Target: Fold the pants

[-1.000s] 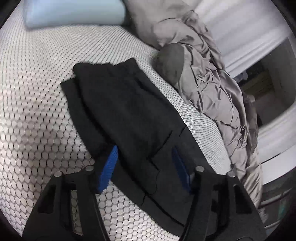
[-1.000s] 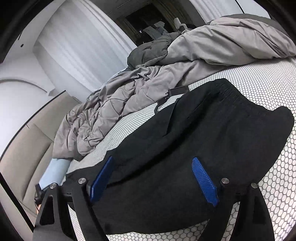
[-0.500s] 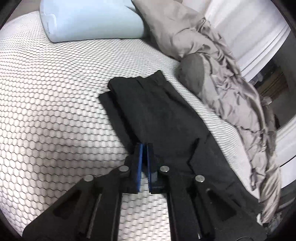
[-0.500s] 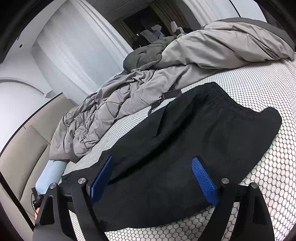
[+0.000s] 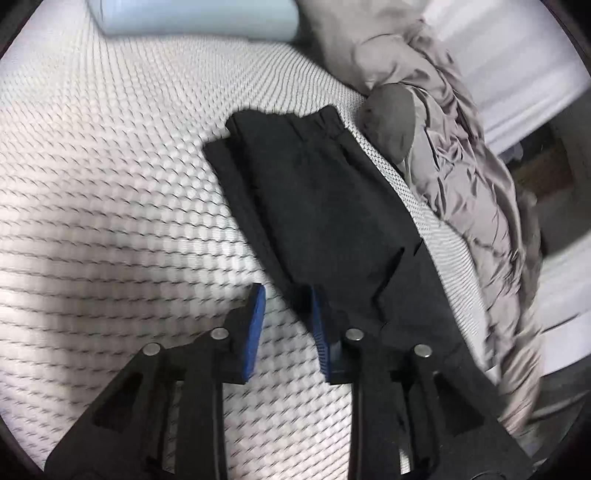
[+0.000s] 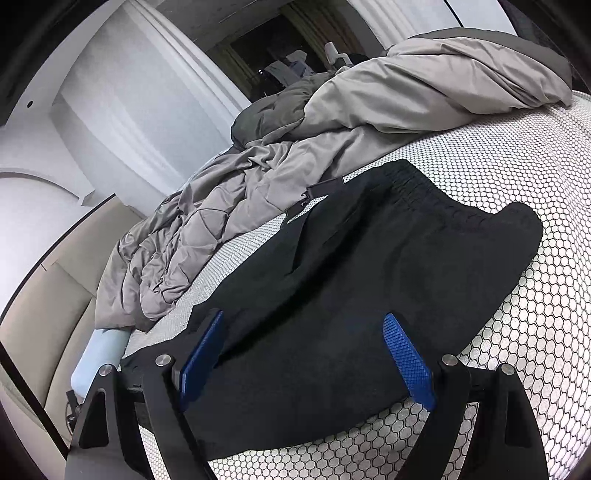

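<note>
Flatly spread on a white bedcover printed with a dark honeycomb of small hexagons: black pants, matte and soft, folded lengthwise into a long strip with the gathered elastic waistband at the far end. Seen from the right wrist as a broad dark slab, ribbed at the waistband, a pocket seam running along the nearer half. Beside the pants, along the bed's far edge, a rumpled grey quilt, stitched in squares, slightly shiny, darker on its underside. At the head of the bed, a pale blue pillow, smooth and rounded.

Left claw: black frame, blue ribbed pads, just reopened to a narrow gap after pinching shut. Nothing gripped; bare cover between the pads, the left pad over the bedcover, the right pad at the pants' near long edge, whether touching it unclear. Picture blurred by motion.

Right claw: jaws wide apart, hovering low over the pants' nearer end, both pads against dark cloth in the view, no fabric pinched between them. Rest of the pants stretching away ahead of the fingers toward the quilt.
</note>
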The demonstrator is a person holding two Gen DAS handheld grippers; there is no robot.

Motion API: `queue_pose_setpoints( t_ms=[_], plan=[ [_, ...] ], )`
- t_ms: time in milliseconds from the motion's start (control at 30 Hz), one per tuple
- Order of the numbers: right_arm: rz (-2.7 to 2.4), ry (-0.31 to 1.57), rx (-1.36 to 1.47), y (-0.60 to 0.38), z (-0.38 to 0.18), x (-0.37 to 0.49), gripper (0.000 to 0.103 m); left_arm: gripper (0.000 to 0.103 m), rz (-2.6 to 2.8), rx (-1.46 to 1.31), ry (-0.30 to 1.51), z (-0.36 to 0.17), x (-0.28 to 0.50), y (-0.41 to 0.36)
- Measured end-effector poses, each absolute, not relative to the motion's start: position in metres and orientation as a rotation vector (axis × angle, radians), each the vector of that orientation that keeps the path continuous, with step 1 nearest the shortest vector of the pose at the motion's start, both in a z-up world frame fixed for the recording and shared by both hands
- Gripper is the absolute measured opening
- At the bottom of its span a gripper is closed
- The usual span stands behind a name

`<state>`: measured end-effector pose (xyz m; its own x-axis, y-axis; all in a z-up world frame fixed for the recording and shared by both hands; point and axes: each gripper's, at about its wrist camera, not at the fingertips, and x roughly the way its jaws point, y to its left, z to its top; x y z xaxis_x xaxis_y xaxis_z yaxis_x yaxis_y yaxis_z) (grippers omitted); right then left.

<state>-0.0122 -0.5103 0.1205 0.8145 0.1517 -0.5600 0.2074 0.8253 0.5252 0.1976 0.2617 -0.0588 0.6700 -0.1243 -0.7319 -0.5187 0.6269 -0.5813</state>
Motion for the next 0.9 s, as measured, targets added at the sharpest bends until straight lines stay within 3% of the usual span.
queue_pose_setpoints(
  t_ms=[33,133,233,333,567,800,833,867,900],
  plan=[
    [-0.032,0.627,0.611,-0.51,0.121,-0.012,0.088,0.031,0.258,-0.9,0.823,-0.062,0.204,0.264],
    [-0.033,0.622,0.621,-0.509,0.121,-0.011,0.088,0.032,0.287,-0.908,0.812,-0.068,0.228,0.267],
    [-0.03,0.628,0.611,-0.506,0.12,-0.008,0.088,0.006,0.305,-0.887,0.764,-0.064,0.232,0.265],
    [-0.034,0.626,0.597,-0.507,0.123,-0.01,0.088,0.001,0.331,-0.832,0.714,-0.048,0.218,0.261],
    [-0.152,0.609,0.663,-0.558,0.126,-0.043,0.088,0.001,0.415,-0.785,0.646,-0.027,0.14,0.283],
    [-0.101,0.721,0.989,-0.596,0.063,-0.021,0.087,0.001,0.459,-0.777,0.661,-0.035,0.144,0.291],
    [-0.107,0.706,1.024,-0.598,0.056,-0.014,0.084,0.001,0.464,-0.77,0.663,-0.035,0.145,0.29],
    [-0.128,0.685,1.032,-0.597,0.053,-0.011,0.067,0.001,0.466,-0.769,0.663,-0.035,0.146,0.29],
    [-0.14,0.673,1.032,-0.597,0.051,-0.007,0.04,0.001,0.466,-0.77,0.662,-0.036,0.15,0.289]
  ],
)
